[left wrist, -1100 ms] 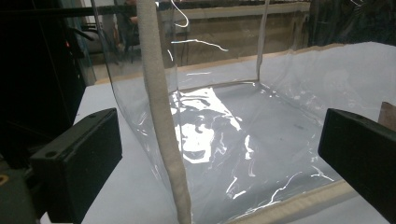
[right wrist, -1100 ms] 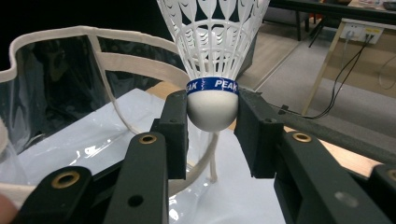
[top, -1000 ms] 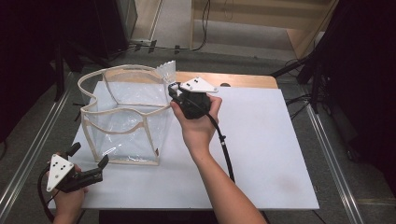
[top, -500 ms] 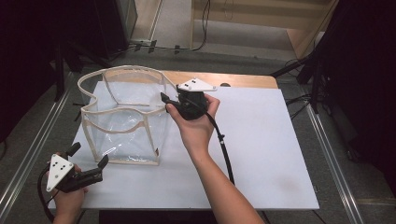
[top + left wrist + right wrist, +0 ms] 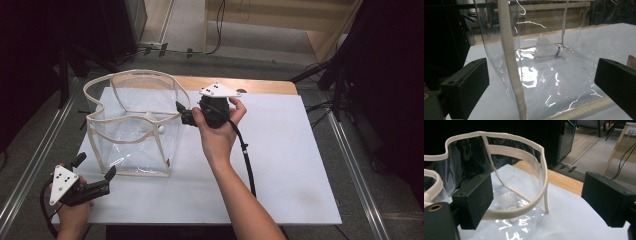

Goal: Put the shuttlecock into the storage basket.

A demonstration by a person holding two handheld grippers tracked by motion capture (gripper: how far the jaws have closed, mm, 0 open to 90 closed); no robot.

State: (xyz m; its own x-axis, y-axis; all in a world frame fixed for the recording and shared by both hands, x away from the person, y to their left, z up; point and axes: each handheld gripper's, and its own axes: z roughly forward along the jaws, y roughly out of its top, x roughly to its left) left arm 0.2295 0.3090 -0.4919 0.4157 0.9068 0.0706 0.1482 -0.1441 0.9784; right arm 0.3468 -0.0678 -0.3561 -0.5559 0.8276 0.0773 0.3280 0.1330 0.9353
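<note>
Jaws of the right gripper [image 5: 183, 114] have just been opening, nothing between them; left gripper [image 5: 95, 176] spread, idle. Shuttlecock [image 5: 549, 48] already inside the bag [image 5: 131, 145]; withdrawal remains.

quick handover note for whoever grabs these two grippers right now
Right gripper: open at the rim of the clear bag, jaws just opened, nothing between them.
Left gripper: open, holding nothing, near the bag's front corner.
Shuttlecock: lying on the bag's bottom.
Done: the shuttlecock is in the bag.
Left: probably just drawing the right gripper clear.
</note>
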